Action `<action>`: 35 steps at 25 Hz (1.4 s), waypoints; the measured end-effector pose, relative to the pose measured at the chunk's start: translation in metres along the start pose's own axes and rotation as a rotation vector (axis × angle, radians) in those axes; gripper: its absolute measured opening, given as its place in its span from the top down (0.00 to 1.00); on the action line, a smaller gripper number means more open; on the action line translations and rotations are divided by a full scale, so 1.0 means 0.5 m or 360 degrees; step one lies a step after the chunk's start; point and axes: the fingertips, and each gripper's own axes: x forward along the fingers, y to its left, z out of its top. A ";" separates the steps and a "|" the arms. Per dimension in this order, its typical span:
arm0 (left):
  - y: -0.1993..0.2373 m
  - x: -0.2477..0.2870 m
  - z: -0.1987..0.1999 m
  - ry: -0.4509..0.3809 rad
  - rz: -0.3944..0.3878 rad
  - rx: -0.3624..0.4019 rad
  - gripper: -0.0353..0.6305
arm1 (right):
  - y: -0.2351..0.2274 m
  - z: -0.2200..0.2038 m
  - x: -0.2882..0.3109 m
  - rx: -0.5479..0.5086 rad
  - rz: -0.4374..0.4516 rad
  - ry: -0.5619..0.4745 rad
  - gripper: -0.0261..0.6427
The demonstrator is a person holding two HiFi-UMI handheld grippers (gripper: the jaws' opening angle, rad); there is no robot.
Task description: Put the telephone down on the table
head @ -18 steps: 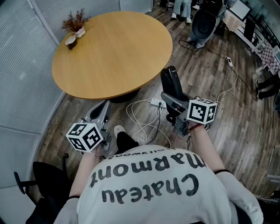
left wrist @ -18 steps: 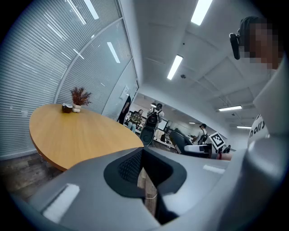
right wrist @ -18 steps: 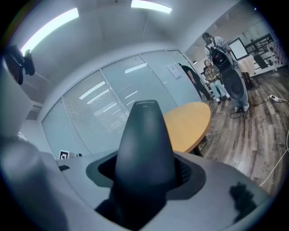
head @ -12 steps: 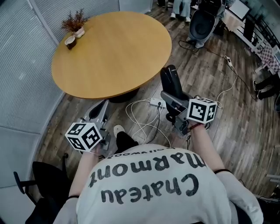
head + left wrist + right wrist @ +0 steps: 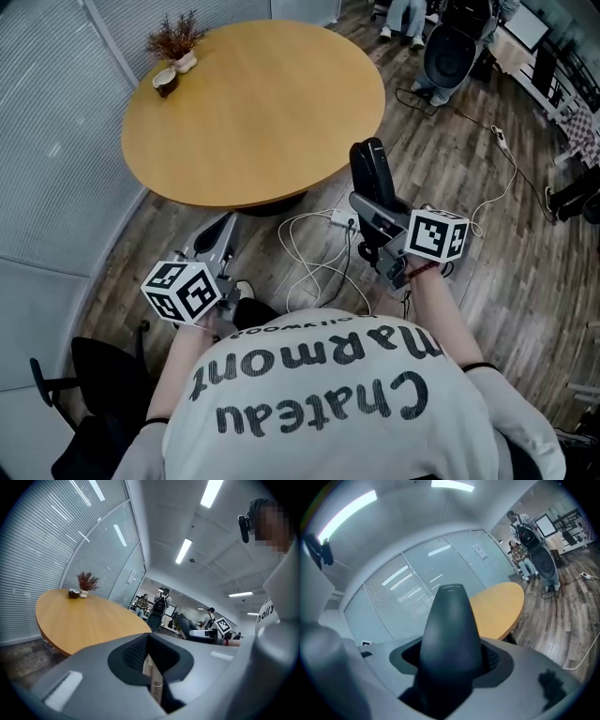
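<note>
Dark plank floor [image 5: 469, 178]; a round wooden table [image 5: 253, 103] far left beside a blind-covered glass wall [image 5: 47, 141]; ceiling strip lights [image 5: 183, 550]; black chair [image 5: 94, 375] near left.

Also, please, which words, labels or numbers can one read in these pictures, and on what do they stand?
"Chateau Marmont": large print on the back of the white shirt.
"Hollywood": small print near its collar, partly hidden.
Paper sign on the glass wall: too small to read.
Marker cubes: square patterns only, no words.
Telephone: no readable print.
</note>
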 end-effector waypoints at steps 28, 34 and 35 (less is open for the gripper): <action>-0.076 -0.058 0.049 0.0015 0.0104 0.0058 0.94 | 0.020 0.005 -0.009 0.0095 0.0063 0.0049 0.50; -0.083 -0.081 0.071 -0.0038 0.0155 0.0040 0.94 | 0.043 0.014 -0.005 0.0106 0.0098 0.0062 0.50; -0.088 -0.092 0.079 -0.0040 0.0172 0.0033 0.94 | 0.057 0.021 -0.004 0.0100 0.0112 0.0078 0.50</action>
